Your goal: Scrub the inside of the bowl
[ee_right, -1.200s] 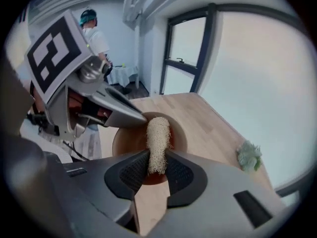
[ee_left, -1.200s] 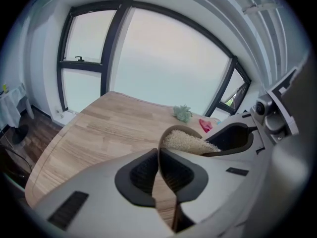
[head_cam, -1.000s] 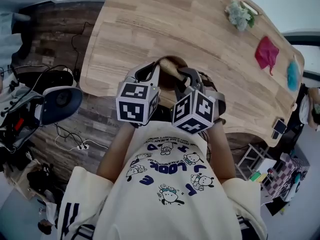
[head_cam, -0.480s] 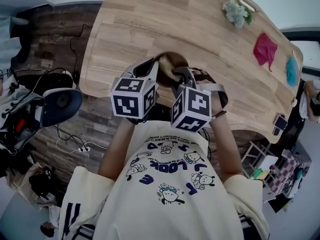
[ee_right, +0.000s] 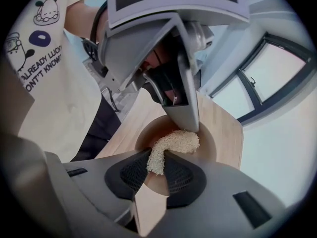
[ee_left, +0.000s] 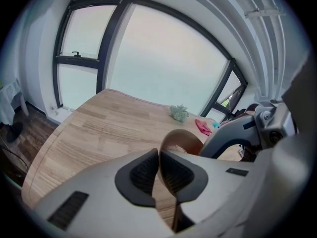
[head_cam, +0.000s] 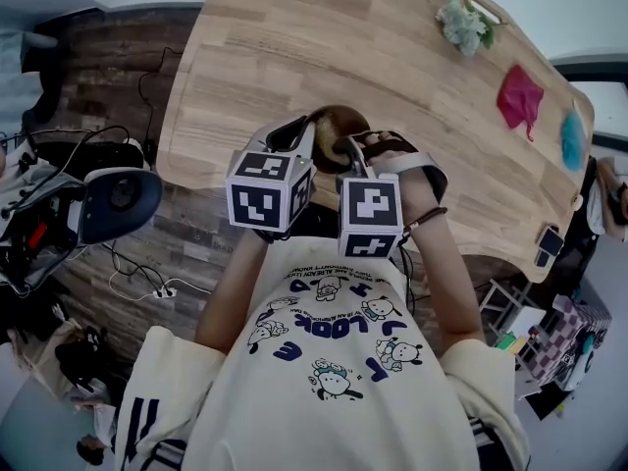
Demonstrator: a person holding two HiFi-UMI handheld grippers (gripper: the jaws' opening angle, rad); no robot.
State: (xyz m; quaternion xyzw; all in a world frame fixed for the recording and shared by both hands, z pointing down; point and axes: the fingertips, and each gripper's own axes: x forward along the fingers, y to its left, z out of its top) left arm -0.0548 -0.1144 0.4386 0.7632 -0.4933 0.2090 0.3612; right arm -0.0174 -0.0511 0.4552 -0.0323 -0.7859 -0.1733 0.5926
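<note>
- A brown wooden bowl (head_cam: 334,126) is seen near the near edge of the light wooden tabletop (head_cam: 294,47), just in front of the person.
- Its wall is shown as thin and smoothly curved, and the inside is an even warm brown.
- The bowl's rim is clenched between the jaws of the left gripper (ee_left: 159,155).
- A pale, coarse, fibrous scrubber (ee_right: 173,145) is grasped by the jaws of the right gripper (ee_right: 156,160). It is bent over, and its free end is laid inside the bowl.
- A green tuft (head_cam: 469,27) and a pink cloth (head_cam: 520,101) are seen far across the tabletop, well apart from the bowl.
</note>
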